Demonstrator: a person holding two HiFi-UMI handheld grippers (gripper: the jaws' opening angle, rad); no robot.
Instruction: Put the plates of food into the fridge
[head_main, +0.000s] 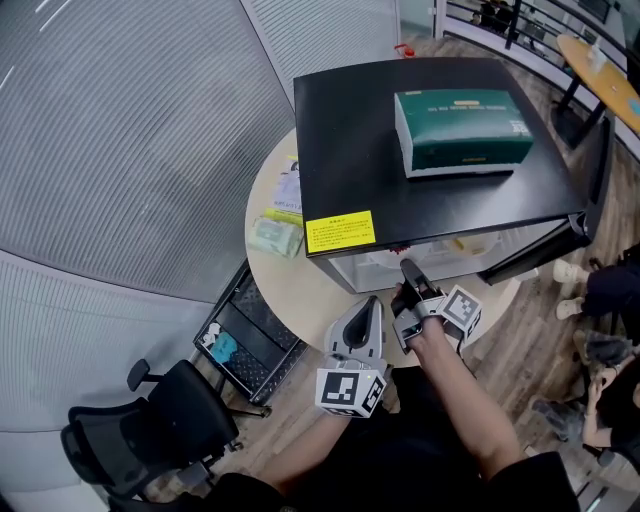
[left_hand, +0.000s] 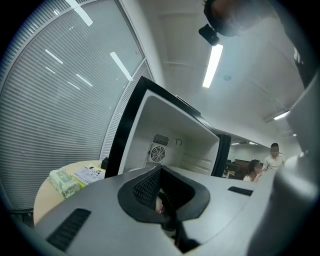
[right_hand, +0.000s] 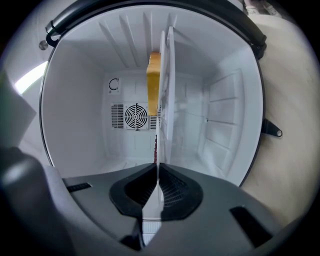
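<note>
A small black fridge (head_main: 430, 140) stands on a round table with its door (head_main: 545, 250) swung open to the right. My right gripper (head_main: 408, 272) is at the fridge's opening, shut on the rim of a white plate (right_hand: 162, 115). The right gripper view shows the plate edge-on, reaching into the white interior (right_hand: 80, 115), with a piece of yellow food (right_hand: 154, 75) on it. In that view the right gripper (right_hand: 156, 192) has its pads pressed on the plate's edge. My left gripper (head_main: 368, 305) hovers just left of the right one, shut and holding nothing. From the left gripper (left_hand: 164, 207) the open fridge (left_hand: 165, 145) lies ahead.
A green box (head_main: 462, 130) lies on the fridge's top. The beige table (head_main: 290, 290) carries a green packet (head_main: 275, 238) and papers (head_main: 288, 185) left of the fridge. A black wire cart (head_main: 245, 340) and an office chair (head_main: 140, 430) stand on the floor at lower left. People sit at right.
</note>
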